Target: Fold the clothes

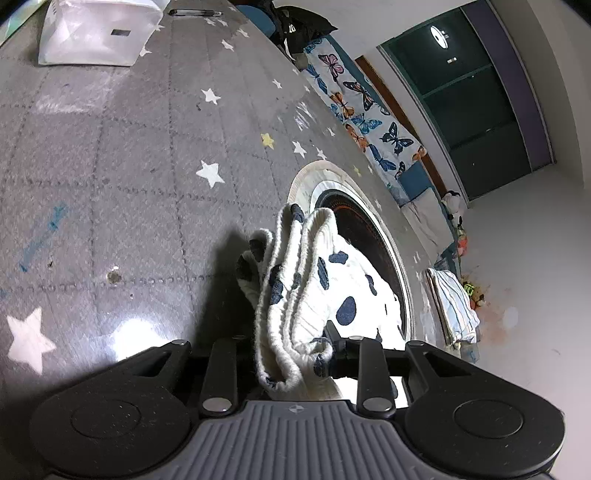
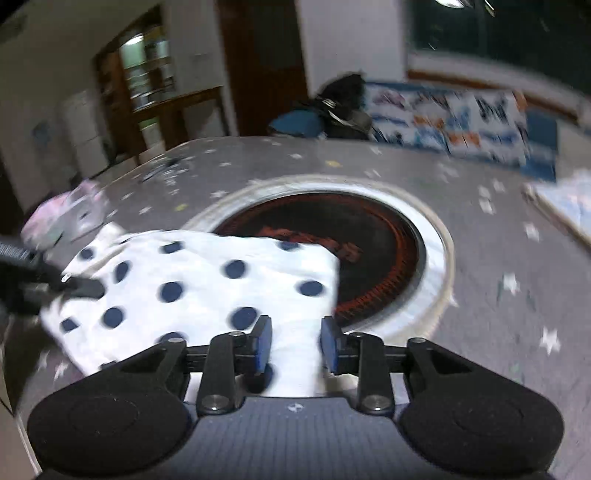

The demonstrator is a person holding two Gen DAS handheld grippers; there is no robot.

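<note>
A white garment with dark blue spots (image 2: pixel 207 284) lies folded on the grey star-patterned table, partly over a round black-and-red inset (image 2: pixel 373 254). In the left wrist view my left gripper (image 1: pixel 295 354) is shut on the bunched ribbed hem of the garment (image 1: pixel 295 291), which rises between its fingers. The left gripper's dark tip (image 2: pixel 77 286) shows at the garment's left edge in the right wrist view. My right gripper (image 2: pixel 295 347) is open above the garment's near edge, its blue pads (image 2: pixel 263 343) apart with cloth below them. That view is blurred.
A white bag (image 1: pixel 99 33) and a pen (image 1: pixel 195 13) sit at the table's far end. A folded striped cloth (image 1: pixel 452 306) lies near the right edge. A butterfly-print bench cover (image 1: pixel 354 107) and dark clothes (image 2: pixel 340 107) lie beyond the table.
</note>
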